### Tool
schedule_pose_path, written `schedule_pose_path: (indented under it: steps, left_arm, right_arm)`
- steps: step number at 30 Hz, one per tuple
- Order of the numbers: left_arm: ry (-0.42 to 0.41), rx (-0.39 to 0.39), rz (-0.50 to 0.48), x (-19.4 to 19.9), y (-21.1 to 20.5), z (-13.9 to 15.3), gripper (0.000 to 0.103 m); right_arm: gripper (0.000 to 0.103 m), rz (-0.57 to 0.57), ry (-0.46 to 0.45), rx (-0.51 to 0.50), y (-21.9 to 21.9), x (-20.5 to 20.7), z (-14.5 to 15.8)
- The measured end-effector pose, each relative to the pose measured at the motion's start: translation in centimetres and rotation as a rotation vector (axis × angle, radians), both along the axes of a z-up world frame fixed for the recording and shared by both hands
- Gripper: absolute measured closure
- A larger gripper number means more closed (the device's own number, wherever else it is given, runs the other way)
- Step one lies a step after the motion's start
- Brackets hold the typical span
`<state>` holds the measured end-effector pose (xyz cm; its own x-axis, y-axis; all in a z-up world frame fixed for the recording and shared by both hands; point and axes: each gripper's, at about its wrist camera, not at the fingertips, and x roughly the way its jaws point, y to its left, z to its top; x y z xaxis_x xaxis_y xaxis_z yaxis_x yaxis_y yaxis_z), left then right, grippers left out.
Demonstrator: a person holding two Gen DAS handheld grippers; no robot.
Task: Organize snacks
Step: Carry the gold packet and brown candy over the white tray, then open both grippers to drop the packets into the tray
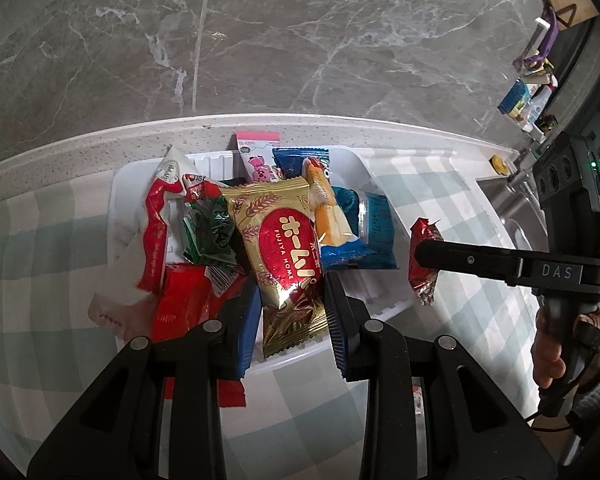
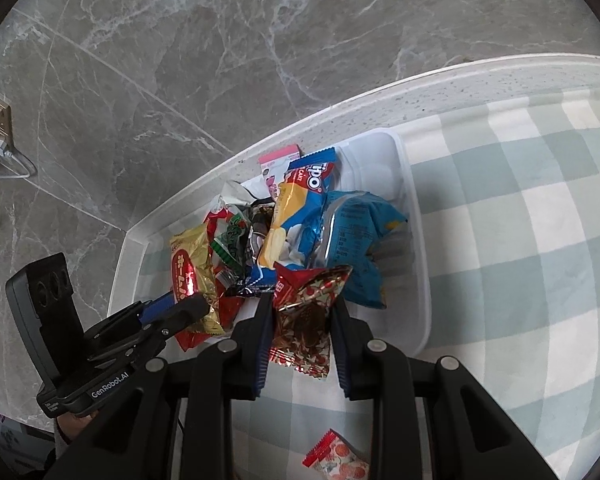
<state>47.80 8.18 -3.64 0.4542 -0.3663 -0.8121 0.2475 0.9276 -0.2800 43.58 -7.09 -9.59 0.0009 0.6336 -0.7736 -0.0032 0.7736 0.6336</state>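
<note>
Now, scene: a white plastic tray (image 1: 384, 168) heaped with wrapped snacks sits on a checked cloth (image 1: 440, 360) over the bench, close to the bench's back edge.
Left claw (image 1: 293, 320): clamped on the lower end of a gold-and-red Fujiya packet (image 1: 285, 240), its blue pads pressing both sides; the packet lies over the pile inside the tray.
Right claw (image 2: 302, 312): gripping a red foil snack (image 2: 304, 312) with a star pattern, held at the tray's near right rim, apart from the heap.
Tray contents: a blue-and-yellow biscuit pack (image 2: 295, 208), a blue bag (image 2: 356, 240), a green wrapper (image 1: 209, 232), a long red-and-white sachet (image 1: 157, 224) and a pink packet (image 1: 257, 160) standing at the back.
Loose item: a small red-patterned packet (image 2: 336, 456) lies on the cloth outside the tray, near the right claw's body.
Behind: grey marble wall tiles (image 1: 259, 40).
</note>
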Motion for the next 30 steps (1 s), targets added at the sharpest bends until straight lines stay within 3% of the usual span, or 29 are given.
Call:
schedule_pose_path:
  steps: [16, 19, 20, 30]
  left_arm:
    - [0.000, 0.059, 0.038, 2.1, 0.1, -1.6, 0.074]
    - [-0.002, 0.066, 0.044, 2.3, 0.2, -1.7, 0.072]
    - [-0.005, 0.068, 0.045, 2.3, 0.1, -1.7, 0.071]
    - [-0.033, 0.056, 0.065, 1.3, 0.8, -0.6, 0.067]
  right_arm:
    - [0.071, 0.052, -0.028, -0.067, 2.1, 0.3, -1.6]
    - [0.066, 0.049, -0.037, -0.078, 2.2, 0.3, -1.7]
    - [0.061, 0.045, -0.042, -0.080, 2.1, 0.2, -1.6]
    - [0.061, 0.035, -0.066, -0.072, 0.8, -0.4, -0.3]
